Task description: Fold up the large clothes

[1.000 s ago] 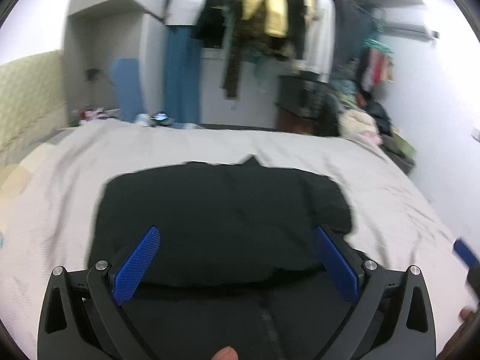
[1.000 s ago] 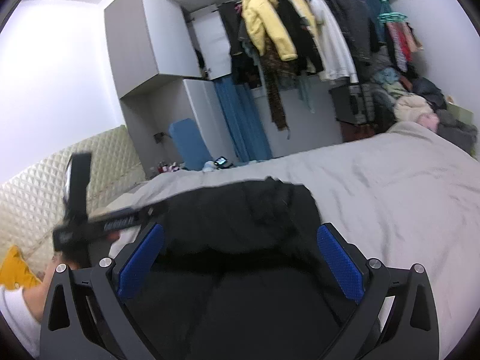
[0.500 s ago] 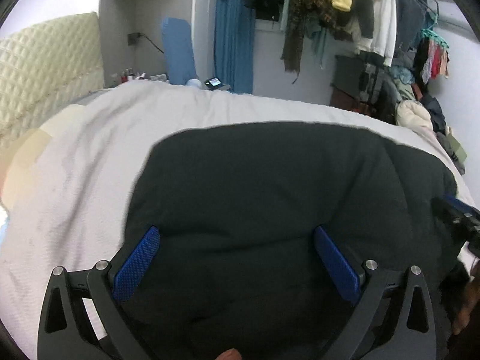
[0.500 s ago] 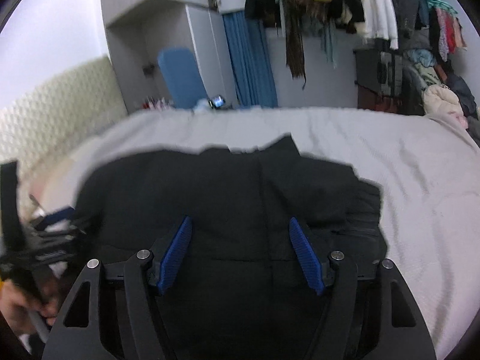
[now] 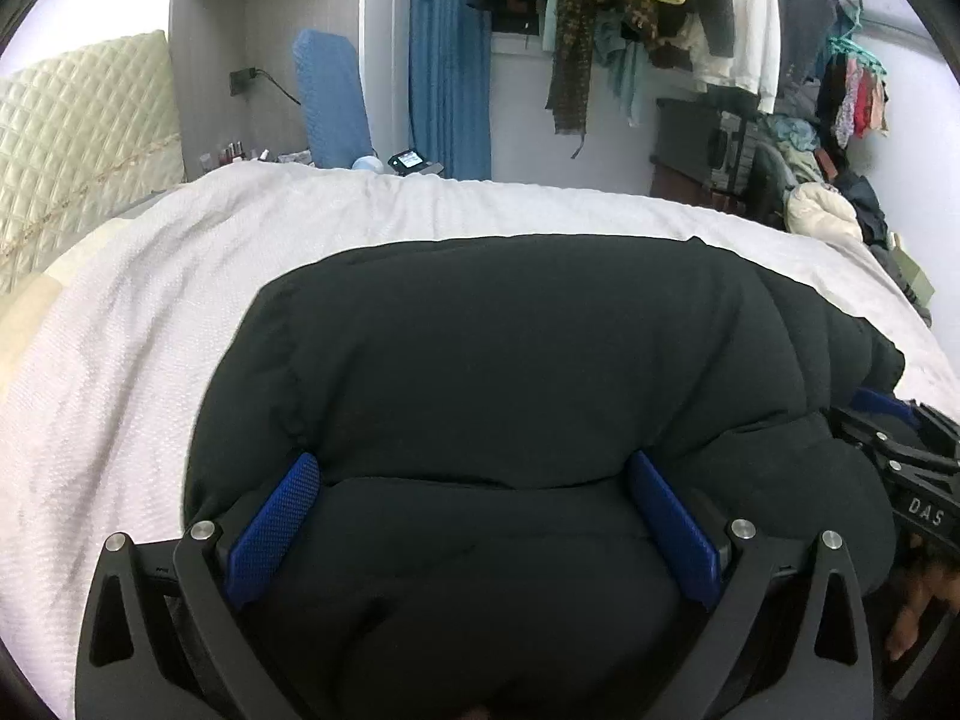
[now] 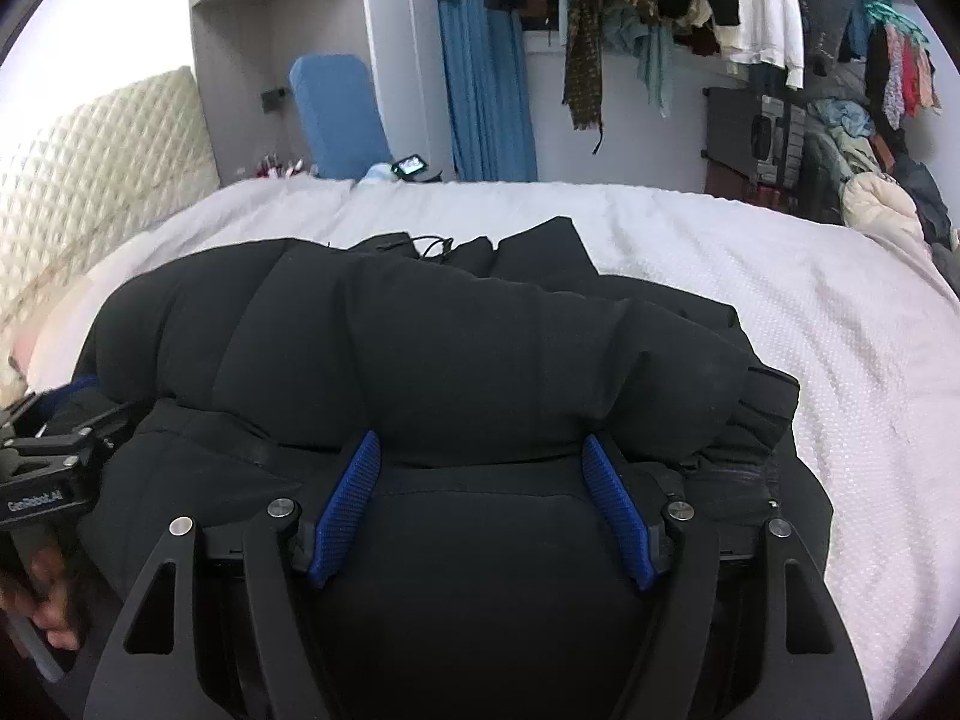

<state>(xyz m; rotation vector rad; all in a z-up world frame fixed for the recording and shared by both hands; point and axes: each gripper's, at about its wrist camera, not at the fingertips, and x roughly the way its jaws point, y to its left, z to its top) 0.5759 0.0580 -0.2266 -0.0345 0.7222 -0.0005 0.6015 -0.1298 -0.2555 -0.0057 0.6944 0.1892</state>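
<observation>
A black padded jacket (image 5: 510, 360) lies folded on the white bed (image 5: 132, 324); it also shows in the right wrist view (image 6: 450, 354). My left gripper (image 5: 474, 468) is open, its blue pads pressed against the jacket's near fold on the left part. My right gripper (image 6: 480, 450) is open with narrower spread, pads against the fold on the right part. Neither pinches fabric visibly. The right gripper shows at the right edge of the left wrist view (image 5: 900, 456); the left gripper shows at the left edge of the right wrist view (image 6: 48, 456).
A quilted cream headboard (image 5: 78, 150) stands at the left. A blue cushion (image 5: 330, 102), a small device (image 5: 411, 161) and a rack of hanging clothes (image 5: 660, 6) are beyond the bed. A clothes pile (image 5: 822, 210) sits at the far right.
Both grippers moved forward and down onto the jacket. The jacket now bulges as a thick fold in front of the pads. The right gripper's jaws narrowed from their wide spread.
</observation>
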